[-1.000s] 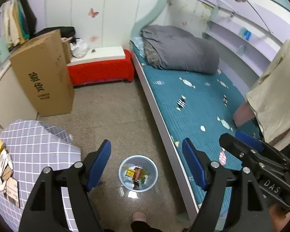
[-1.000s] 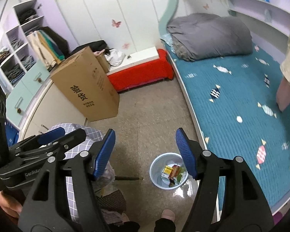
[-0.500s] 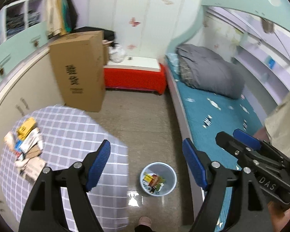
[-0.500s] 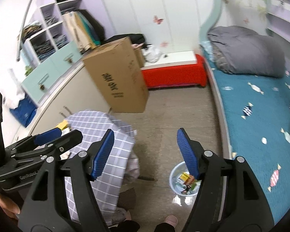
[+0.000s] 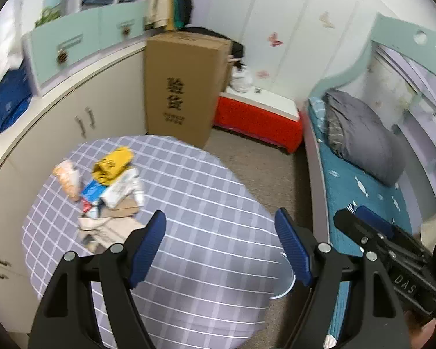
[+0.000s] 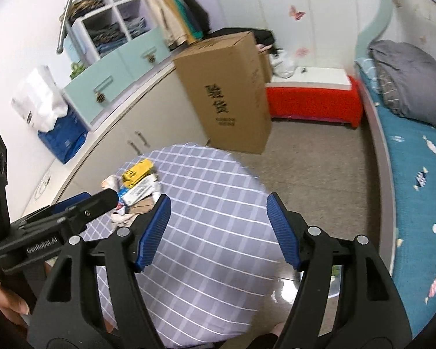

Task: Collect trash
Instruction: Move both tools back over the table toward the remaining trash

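Both the left gripper (image 5: 220, 249) and right gripper (image 6: 218, 231) hang with jaws released and empty, above the near part of the checked surface (image 5: 206, 203). The trash pile (image 5: 107, 192) lies at its far left edge. Step in hand, as I judge it: approach. Next move requires reaching across to one wrapper.

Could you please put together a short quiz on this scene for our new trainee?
1. True or false: the left tool is holding a wrapper.
2. Where does the trash pile lie? A. on the checked tablecloth; B. on the bed; C. on the red bench.
3. What stands on the floor beside the red bench, against the cabinets?

Key: 1. False, both tools are open and empty. 2. A. 3. A tall cardboard box.
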